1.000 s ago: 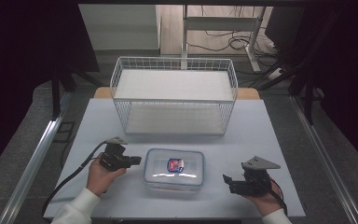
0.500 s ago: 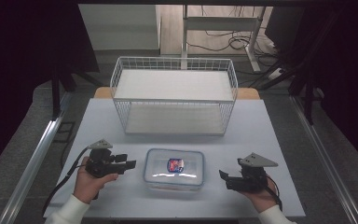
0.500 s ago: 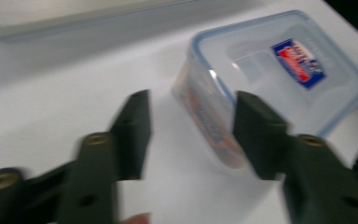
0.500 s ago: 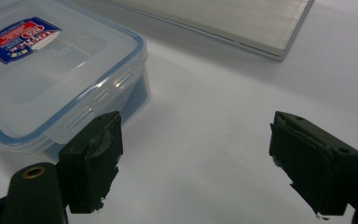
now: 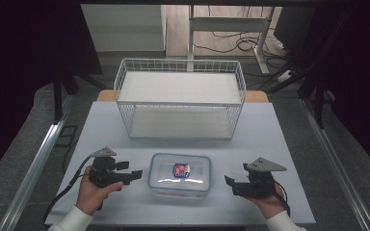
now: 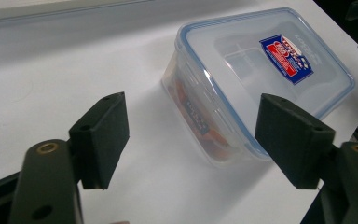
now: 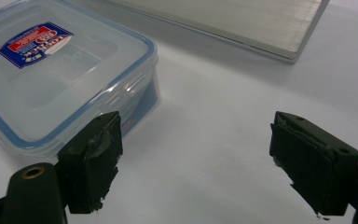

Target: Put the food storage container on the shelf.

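High view: lidded plastic box [image 5: 179, 174] at table's [image 5: 279, 144] near edge, between left gripper [image 5: 136, 174] and right gripper [image 5: 229, 183], touching neither.

Left jaws wide apart, just been opening, nothing between the pads; box corner just ahead of them in left gripper view [image 6: 261, 79]. Right jaws also spread wide, empty, beside box's end wall in right gripper view [image 7: 70, 74]. Lid seated all round, label on top, something orange inside. Wire basket [image 5: 180, 98] beyond, well apart from box. Likely risks: smooth, slightly tapered walls letting pads slide up on a squeeze; one-sided push skating box across slick tabletop; uneven two-sided lift tilting box; pad catching lid rim and popping a latch.
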`<state>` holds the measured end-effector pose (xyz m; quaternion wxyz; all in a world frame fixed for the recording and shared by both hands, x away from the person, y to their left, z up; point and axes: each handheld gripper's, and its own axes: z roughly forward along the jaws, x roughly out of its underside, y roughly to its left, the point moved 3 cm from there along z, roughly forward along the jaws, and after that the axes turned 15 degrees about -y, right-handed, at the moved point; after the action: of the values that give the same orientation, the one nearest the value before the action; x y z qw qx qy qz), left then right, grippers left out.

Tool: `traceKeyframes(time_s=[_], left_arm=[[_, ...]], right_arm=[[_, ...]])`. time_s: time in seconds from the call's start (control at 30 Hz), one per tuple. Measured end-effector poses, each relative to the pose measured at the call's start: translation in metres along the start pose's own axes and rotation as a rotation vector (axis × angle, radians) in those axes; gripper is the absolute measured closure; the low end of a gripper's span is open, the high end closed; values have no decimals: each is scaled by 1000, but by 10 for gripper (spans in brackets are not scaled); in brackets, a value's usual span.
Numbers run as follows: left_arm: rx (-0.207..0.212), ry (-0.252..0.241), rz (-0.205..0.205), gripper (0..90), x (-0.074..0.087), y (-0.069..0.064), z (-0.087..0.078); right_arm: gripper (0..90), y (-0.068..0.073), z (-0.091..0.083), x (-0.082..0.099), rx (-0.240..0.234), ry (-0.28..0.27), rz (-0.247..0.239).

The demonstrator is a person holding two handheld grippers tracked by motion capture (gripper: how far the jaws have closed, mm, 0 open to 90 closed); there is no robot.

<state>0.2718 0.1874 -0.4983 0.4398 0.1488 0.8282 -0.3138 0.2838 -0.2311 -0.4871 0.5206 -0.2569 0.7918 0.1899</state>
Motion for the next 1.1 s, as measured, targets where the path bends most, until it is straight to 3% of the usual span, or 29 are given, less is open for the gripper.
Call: traceKeyframes(time_s=[0.07,0.2,0.4,0.63,0.7,0.73,0.93,1.1], left_arm=[[8,-1,-11,243,0,0,2],[33,1,-31,222,0,0,6],[75,18,-64,200,1,4,18],[120,32,-130,175,1,12,35],[132,34,-156,174,0,14,40],[158,43,-172,178,1,16,44],[198,73,-213,190,6,15,55],[246,62,-260,220,7,10,57]], right_arm=[[160,0,0,-1,-2,-5,11],[159,4,6,-3,-40,-2,79],[165,9,12,-5,-71,0,108],[165,17,26,-4,-120,10,126],[164,18,30,-4,-151,4,156],[161,19,34,-3,-167,15,186],[154,21,38,-1,-172,36,178],[155,26,34,-3,-175,26,172]])
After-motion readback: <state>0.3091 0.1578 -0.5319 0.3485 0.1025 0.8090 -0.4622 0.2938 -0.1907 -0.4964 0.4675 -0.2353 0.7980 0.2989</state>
